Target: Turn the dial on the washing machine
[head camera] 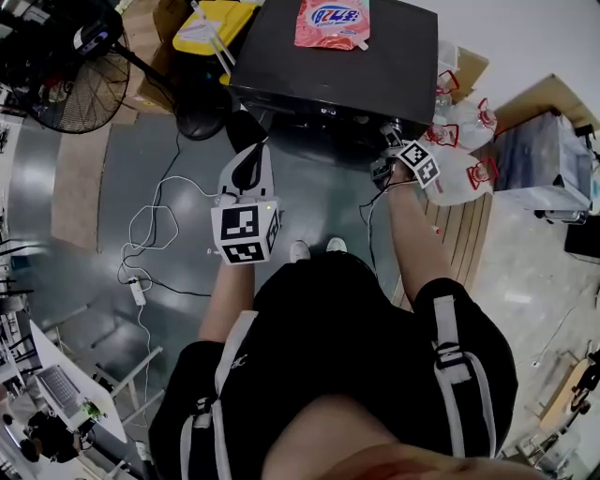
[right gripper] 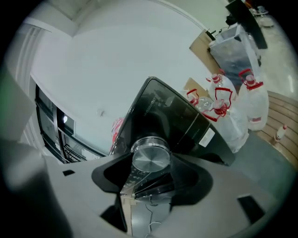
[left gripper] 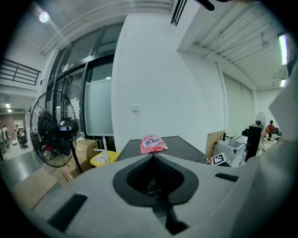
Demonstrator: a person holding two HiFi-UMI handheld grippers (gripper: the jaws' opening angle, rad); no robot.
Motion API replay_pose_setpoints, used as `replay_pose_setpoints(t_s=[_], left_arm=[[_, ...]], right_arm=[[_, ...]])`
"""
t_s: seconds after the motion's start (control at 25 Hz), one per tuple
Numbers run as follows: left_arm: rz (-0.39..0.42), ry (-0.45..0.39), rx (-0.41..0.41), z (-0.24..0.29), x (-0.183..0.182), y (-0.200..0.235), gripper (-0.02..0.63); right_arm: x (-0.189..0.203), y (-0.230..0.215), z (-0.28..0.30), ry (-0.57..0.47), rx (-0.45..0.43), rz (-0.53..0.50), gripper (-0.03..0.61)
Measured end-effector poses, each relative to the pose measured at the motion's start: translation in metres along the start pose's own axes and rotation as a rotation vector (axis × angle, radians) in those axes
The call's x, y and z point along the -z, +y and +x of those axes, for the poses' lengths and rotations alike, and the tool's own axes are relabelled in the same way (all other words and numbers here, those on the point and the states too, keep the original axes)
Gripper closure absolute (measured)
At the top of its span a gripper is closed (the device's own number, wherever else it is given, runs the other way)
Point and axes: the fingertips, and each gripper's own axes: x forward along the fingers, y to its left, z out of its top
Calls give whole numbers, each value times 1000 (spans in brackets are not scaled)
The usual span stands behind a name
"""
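Well, your right gripper (right gripper: 150,161) is on the dial (right gripper: 150,157). The shiny round dial sits on the front of the black washing machine (head camera: 337,66), near its right side. The two jaws stand one on each side of the dial and look pressed onto it, so you have a hold. That part looks done. I cannot tell from these pictures if the dial has been turned at all, so I think the turn itself is what is left. You would twist your wrist and keep the jaws tight so they do not slip on the smooth metal.

Your left gripper (left gripper: 153,158) has its jaws closed together with nothing in them. It hangs in front of you, well apart from the machine, and has no job right now.

On top of the machine lies a pink pouch (head camera: 333,23), near the back edge. The rest of the top is bare and dark.

You stand on a grey, shiny floor (head camera: 141,178). White cables (head camera: 150,234) lie on it in loops to your left. A big black fan (head camera: 66,80) stands on the left too, with brown boxes (left gripper: 86,148) and a yellow thing (left gripper: 103,159) near it. To the right of the machine sit white bags (head camera: 464,159) with red marks, on wooden boards (head camera: 459,234). Behind the machine is a plain white wall (left gripper: 153,83), and tall windows (left gripper: 98,102) are beside it.
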Motion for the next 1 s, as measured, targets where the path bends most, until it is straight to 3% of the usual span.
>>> replay_pose_setpoints(t_s=[0.12, 0.24, 0.32, 0.68, 0.88, 0.92, 1.0], left_arm=[[1, 5, -3, -2, 2, 2, 620], [0, 11, -11, -3, 4, 5, 620], [-1, 13, -17, -3, 4, 8, 620], [-4, 16, -22, -7, 10, 12, 620], [-5, 16, -17, -6, 9, 13, 620], [-5, 16, -15, -5, 9, 14, 620], [-6, 12, -9, -4, 8, 14, 620]], right_arm=[[1, 0, 0, -20, -39, 124, 330], [4, -5, 2, -51, -144, 476, 330], [5, -6, 3, -78, -192, 627, 330], [6, -6, 1, -104, -202, 686, 331], [10, -6, 0, -131, -314, 1090, 330], [10, -5, -1, -133, -314, 1096, 330], [7, -6, -3, -147, -277, 1014, 332]])
